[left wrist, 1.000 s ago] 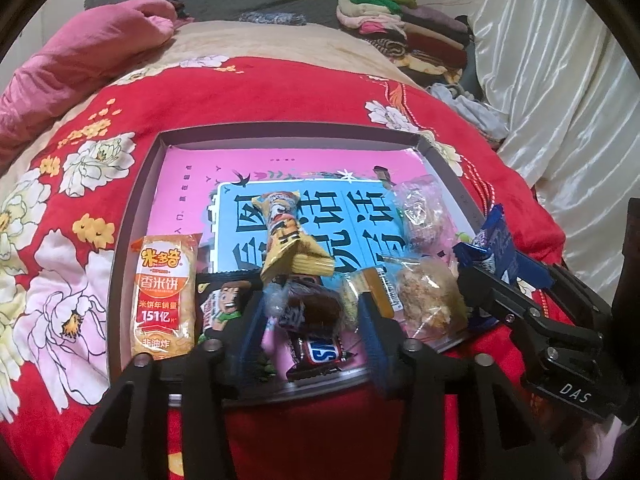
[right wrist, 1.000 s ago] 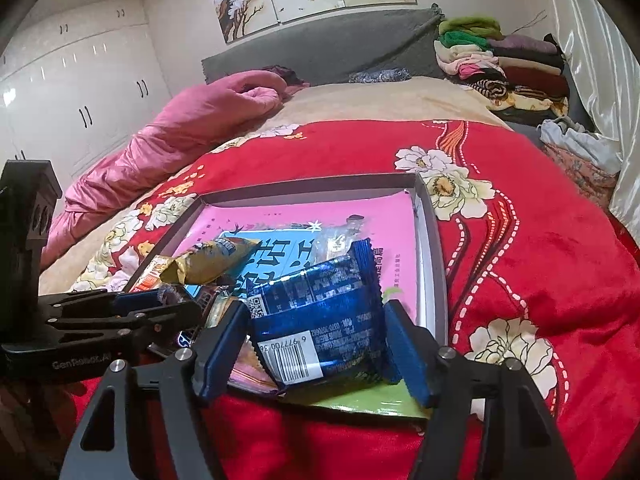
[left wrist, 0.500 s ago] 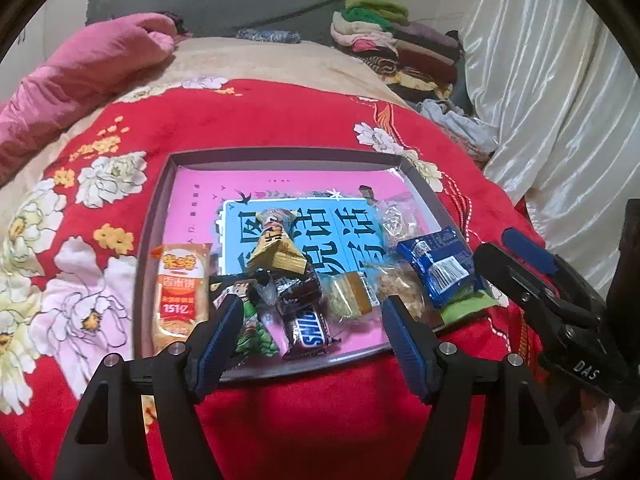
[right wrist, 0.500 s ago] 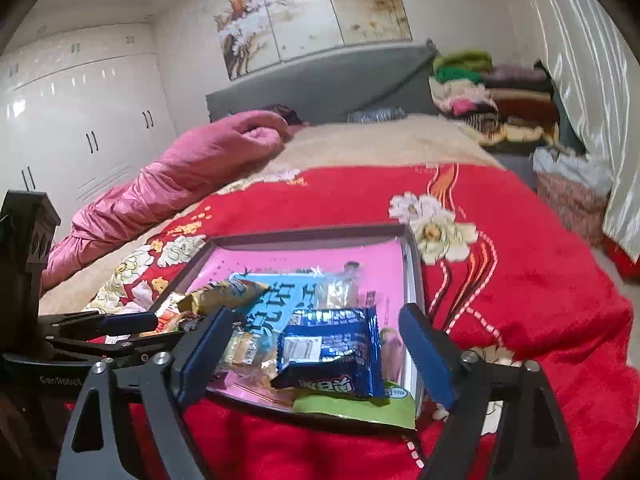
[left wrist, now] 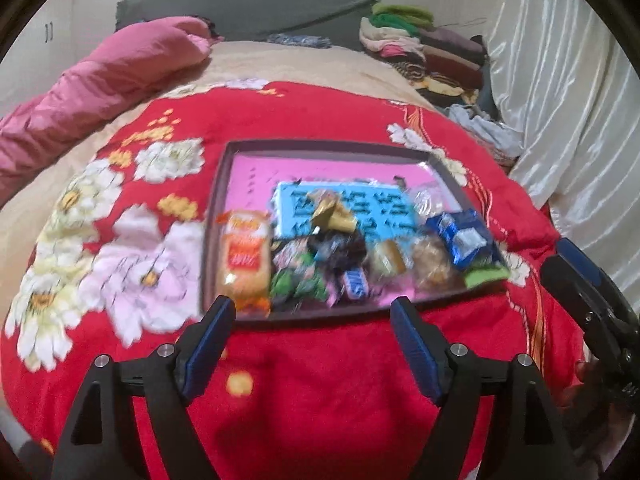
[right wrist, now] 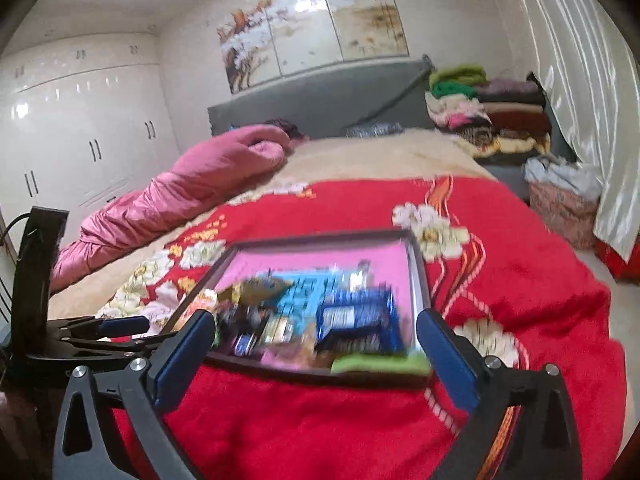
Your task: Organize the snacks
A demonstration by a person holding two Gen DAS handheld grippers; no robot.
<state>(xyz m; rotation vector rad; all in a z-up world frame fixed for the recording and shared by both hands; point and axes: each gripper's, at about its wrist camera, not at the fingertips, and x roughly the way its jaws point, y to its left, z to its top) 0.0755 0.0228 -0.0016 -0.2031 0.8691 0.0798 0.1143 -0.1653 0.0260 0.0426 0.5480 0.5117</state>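
We hold the left gripper (left wrist: 310, 322) above the red blanket (left wrist: 320, 380), just before the near rim of the tray (left wrist: 218, 216); its 2 fingers (left wrist: 208, 340) are spread wide and carry nothing. The right gripper (right wrist: 316, 338) is also in front of the tray, and its 2 fingers (right wrist: 448, 352) are spread wide and empty too. The snacks lie in the near part of the tray on the bed: an orange pack (left wrist: 245, 258) at the left, a green pack (left wrist: 298, 280) beside it, a gold wrapper (left wrist: 334, 214) behind, and a blue pack (left wrist: 460, 238) at the right corner. The pictures are blurred, so we cannot read the labels.
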